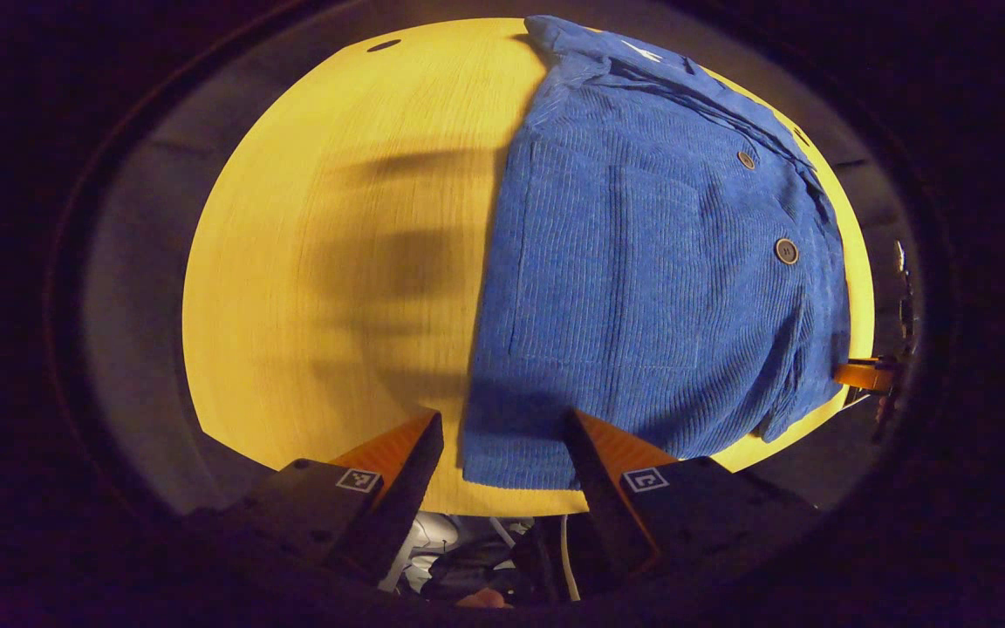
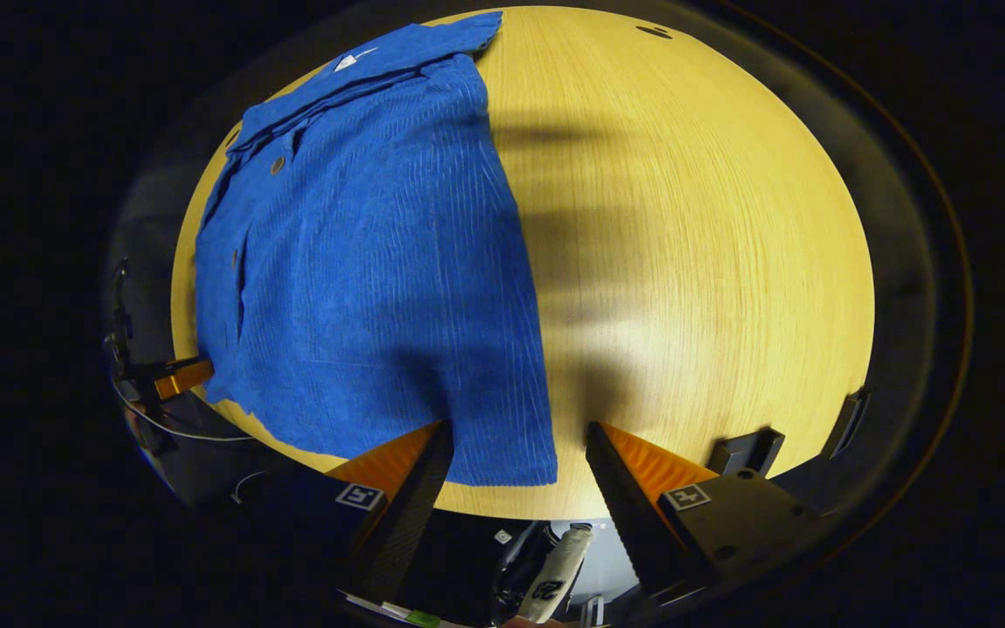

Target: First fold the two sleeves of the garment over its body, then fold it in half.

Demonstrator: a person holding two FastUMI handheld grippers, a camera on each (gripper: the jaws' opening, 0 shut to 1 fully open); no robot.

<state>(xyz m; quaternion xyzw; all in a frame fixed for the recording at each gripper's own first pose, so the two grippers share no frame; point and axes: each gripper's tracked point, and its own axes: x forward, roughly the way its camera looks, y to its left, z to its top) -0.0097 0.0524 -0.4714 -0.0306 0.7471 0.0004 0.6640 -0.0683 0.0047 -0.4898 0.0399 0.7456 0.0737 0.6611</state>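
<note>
Left tool (image 1: 502, 436): fingers spread wide apart, gripping nothing, poised over the garment's bottom hem at the near edge of the tabletop.
Right tool (image 2: 520, 445): fingers likewise apart and empty, straddling the hem's corner by the same near edge.
Garment (image 1: 642, 279): blue corduroy shirt lying flat, front up, collar toward the far edge, buttons (image 1: 786, 251) along the placket, sleeves folded in so the sides run straight.
Tabletop (image 2: 686, 244): pale wood, bare beside the shirt, crossed by blurred shadows.
</note>
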